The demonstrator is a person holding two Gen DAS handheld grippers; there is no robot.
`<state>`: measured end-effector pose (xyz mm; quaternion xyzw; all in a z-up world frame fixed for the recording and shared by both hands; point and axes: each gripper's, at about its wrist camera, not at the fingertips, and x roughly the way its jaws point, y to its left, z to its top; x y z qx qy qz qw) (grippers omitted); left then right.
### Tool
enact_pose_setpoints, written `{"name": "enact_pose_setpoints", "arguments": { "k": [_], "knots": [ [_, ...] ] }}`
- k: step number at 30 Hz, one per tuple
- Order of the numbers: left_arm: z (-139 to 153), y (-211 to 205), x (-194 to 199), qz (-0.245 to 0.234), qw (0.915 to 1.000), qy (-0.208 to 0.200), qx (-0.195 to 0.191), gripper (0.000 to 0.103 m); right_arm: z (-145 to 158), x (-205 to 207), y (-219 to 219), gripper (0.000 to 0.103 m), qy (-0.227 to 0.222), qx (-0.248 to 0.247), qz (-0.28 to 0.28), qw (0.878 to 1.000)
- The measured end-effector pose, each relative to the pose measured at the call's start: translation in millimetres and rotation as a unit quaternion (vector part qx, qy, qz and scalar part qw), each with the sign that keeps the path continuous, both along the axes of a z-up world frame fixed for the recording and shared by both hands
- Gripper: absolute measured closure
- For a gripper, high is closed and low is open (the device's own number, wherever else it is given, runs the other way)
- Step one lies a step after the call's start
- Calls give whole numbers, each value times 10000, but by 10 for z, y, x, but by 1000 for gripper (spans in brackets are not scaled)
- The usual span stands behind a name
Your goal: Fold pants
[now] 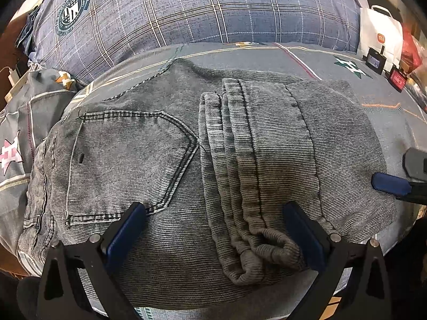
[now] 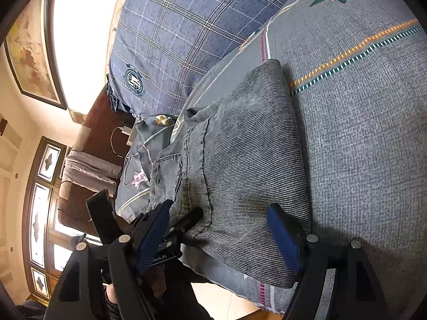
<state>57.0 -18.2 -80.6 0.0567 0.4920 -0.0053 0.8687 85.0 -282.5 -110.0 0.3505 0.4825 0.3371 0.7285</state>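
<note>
Both grippers are standing wide open, gripping nothing: the left gripper (image 1: 214,224) is straddling the leg hems, the right gripper (image 2: 220,221) is hovering over the folded edge. The pants (image 1: 165,165) are lying folded on the bed (image 1: 387,122). Closing on the top layer alone, probably, risks dragging the fold crooked.

Folded pants (image 1: 186,165) on bed (image 1: 395,122), pillow (image 1: 186,8) behind, bag (image 1: 380,32) right
</note>
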Motion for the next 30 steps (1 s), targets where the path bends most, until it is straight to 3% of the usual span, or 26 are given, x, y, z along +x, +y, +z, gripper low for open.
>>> {"name": "enact_pose_setpoints", "arguments": {
  "k": [5,9,13,16,20,23,26,28,30],
  "knots": [
    [-1,-6,-14,-11,10000,-47,-18,0,252,19,29,24,-113,153,-93,9998],
    [15,4,-53,-52,10000,-36,-62,0,471,314,211,24,-324,-198,-17,9993],
    [10,16,-36,-80,9999,-28,-106,0,404,741,259,24,-117,-510,-304,9982],
    [6,22,-32,-99,9999,-45,-131,0,170,959,215,24,351,-417,-537,9971],
    [-3,31,-32,-147,9997,-68,-165,0,221,983,179,24,343,-422,-659,9963],
    [-11,27,-26,-123,9997,-85,-182,0,431,844,215,24,-64,-547,-579,9968],
    [-7,17,-14,-119,9998,-53,-176,0,343,874,184,24,74,-1124,-720,9910],
    [-2,29,-5,-166,9996,-15,-217,0,237,920,79,24,244,-742,-857,9933],
    [8,30,7,-195,9995,14,-242,0,361,848,18,24,156,-651,-931,9934]
  ]
}}
